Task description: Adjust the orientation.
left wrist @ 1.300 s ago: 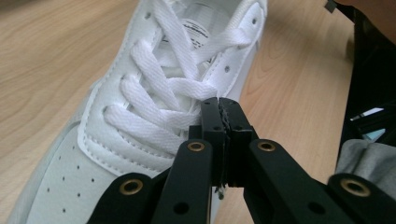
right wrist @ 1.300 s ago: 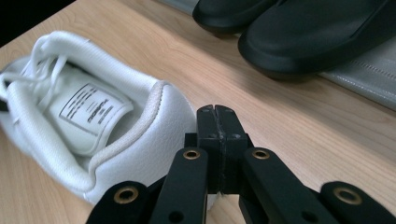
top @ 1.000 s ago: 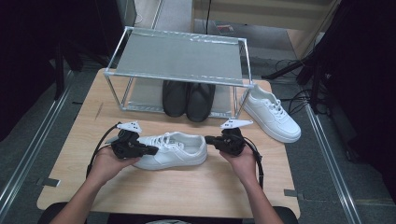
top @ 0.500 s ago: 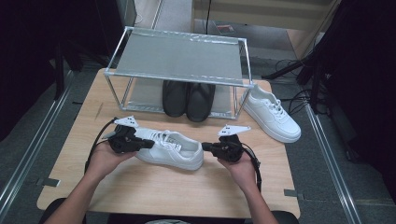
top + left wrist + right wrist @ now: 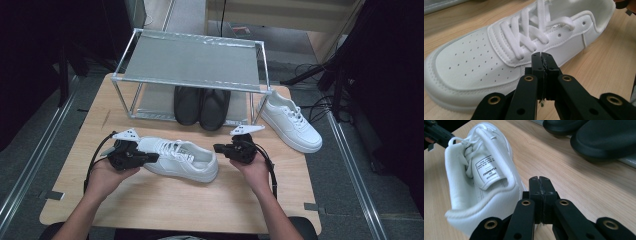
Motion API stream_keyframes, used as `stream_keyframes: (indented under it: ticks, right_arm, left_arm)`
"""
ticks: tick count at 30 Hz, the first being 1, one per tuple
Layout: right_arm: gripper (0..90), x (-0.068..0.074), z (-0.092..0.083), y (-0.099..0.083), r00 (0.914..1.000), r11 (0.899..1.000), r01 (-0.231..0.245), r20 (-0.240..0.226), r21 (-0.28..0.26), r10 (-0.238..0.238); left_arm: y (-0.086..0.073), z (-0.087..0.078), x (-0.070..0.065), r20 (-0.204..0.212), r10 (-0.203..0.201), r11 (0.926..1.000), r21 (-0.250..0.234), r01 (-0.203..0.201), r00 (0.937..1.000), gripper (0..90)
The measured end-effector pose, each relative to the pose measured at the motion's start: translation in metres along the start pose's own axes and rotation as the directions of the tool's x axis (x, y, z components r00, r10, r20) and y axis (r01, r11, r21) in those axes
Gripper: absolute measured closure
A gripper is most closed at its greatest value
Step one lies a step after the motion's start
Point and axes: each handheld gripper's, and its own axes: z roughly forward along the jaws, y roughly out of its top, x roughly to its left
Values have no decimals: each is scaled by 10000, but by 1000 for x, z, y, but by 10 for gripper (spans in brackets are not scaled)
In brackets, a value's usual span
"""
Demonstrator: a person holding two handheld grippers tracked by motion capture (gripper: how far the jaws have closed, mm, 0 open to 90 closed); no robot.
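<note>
White shoe lies lengthwise between two clenched, empty tools: toe at the left tool, heel at the right tool.

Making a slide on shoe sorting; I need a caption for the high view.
Two hand-held tongs, left and right, both shut, flank a white sneaker on the table before a shoe rack.

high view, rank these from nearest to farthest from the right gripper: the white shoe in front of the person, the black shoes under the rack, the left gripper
Measured from the right gripper:
1. White shoe, just to its left, heel toward it.
2. Black shoes, behind it, under the rack.
3. Left gripper, across the white shoe, at its toe end.
</note>
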Motion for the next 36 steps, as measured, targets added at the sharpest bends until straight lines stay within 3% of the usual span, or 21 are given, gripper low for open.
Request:
stream_keyframes:
  ticks: [10,18,36]
  right_arm:
    - [894,1,19,12,9982,9995,232,-557,204,-220]
    - [900,5,20,11,9977,9988,363,-577,336,-343]
    - [900,22,7,-4,9972,9977,466,-609,501,-435]
  left_arm:
    - [-15,8,7,-428,-470,9982,350,485,9980,896]
    - [-16,10,9,-197,-596,9981,141,599,9980,897]
    - [-7,16,20,112,-641,9978,162,639,9979,897]
